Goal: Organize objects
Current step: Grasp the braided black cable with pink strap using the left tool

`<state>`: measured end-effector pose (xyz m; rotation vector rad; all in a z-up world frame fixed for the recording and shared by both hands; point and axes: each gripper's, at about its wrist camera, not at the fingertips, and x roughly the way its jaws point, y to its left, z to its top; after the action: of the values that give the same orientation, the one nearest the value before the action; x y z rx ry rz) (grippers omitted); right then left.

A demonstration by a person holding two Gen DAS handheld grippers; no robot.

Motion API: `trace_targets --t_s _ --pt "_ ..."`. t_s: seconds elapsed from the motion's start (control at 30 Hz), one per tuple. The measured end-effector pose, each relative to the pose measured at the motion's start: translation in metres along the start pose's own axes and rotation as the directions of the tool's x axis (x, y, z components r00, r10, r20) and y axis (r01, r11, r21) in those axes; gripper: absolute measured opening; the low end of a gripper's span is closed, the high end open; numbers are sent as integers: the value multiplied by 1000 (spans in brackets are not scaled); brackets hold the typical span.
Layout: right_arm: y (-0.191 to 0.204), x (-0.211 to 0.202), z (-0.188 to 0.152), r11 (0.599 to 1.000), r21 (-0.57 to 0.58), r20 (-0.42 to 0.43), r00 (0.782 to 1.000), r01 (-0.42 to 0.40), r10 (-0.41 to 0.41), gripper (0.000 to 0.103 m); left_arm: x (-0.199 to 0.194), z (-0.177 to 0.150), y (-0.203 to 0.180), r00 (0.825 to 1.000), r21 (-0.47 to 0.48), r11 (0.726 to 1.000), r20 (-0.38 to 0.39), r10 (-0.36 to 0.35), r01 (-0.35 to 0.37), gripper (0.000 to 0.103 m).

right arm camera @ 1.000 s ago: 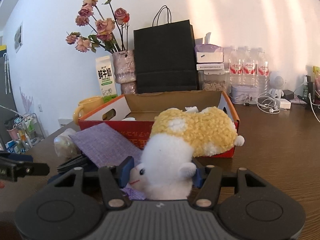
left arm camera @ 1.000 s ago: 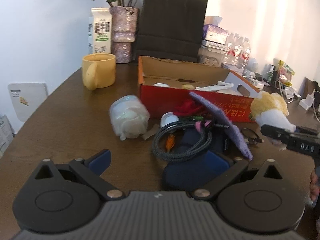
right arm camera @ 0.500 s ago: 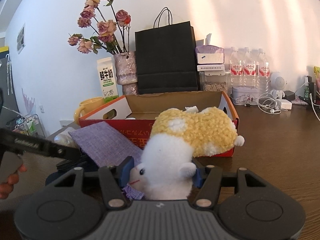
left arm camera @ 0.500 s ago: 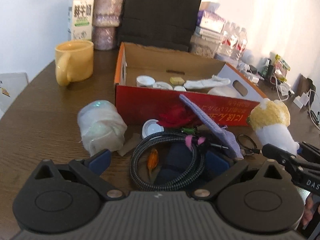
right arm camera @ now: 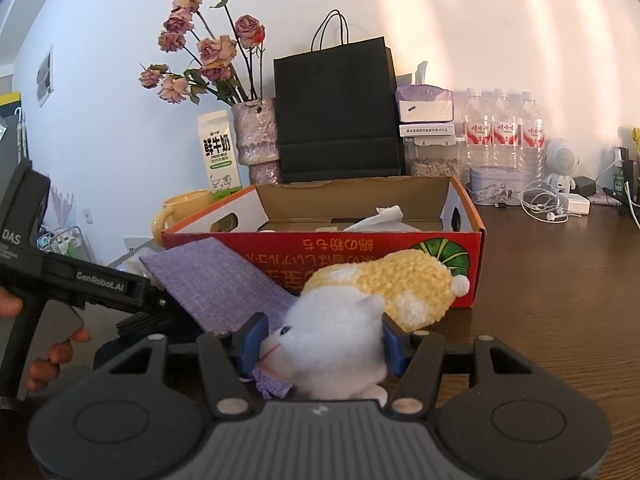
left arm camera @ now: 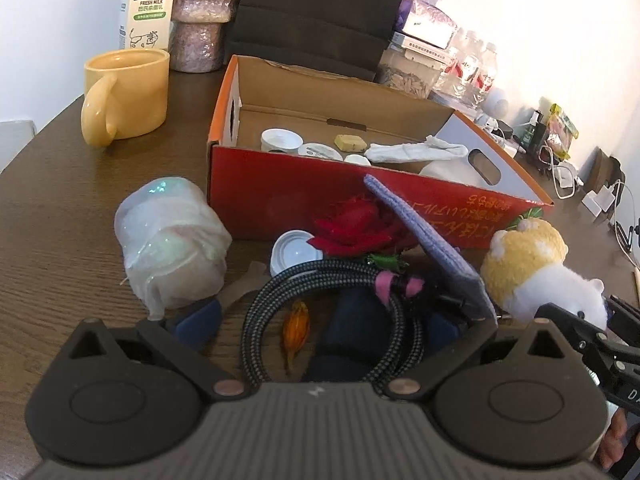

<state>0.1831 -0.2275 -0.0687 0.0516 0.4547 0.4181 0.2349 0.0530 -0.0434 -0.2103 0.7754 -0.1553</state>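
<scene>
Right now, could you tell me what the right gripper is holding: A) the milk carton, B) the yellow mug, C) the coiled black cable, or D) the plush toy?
D: the right gripper has its blue pads pressed against both sides of the plush toy.

"鲜牛奶 FRESH MILK" on the milk carton (left arm camera: pixel 149 4), "GenRobot.AI" and "DAS" on the left gripper (right arm camera: pixel 100 284)
</scene>
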Motion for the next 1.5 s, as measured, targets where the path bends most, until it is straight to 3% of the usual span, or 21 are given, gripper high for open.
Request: trace_targets --t_s 0.7,1.1,1.3,1.47,1.5 --pt "-5 8 -1 1000 30 -60 998 -3 5 59 -8 -6 -4 1000 -15 1000 -3 -12 12 103" --pt "-11 22 -1 997 73 -132 991 22 -12 66 1 -4 -5 999 2 1000 29 -23 23 103" --pt "-18 28 -2 991 124 -160 987 43 -22 76 -2 -6 -4 998 -10 1000 55 -21 22 90" --pt "-18 29 -1 990 133 -147 989 47 -27 76 -4 -9 -6 997 -6 1000 79 -12 12 89" --pt "-17 29 -1 991 128 -143 989 43 -25 72 -5 -10 -7 997 -6 1000 82 -10 11 88"
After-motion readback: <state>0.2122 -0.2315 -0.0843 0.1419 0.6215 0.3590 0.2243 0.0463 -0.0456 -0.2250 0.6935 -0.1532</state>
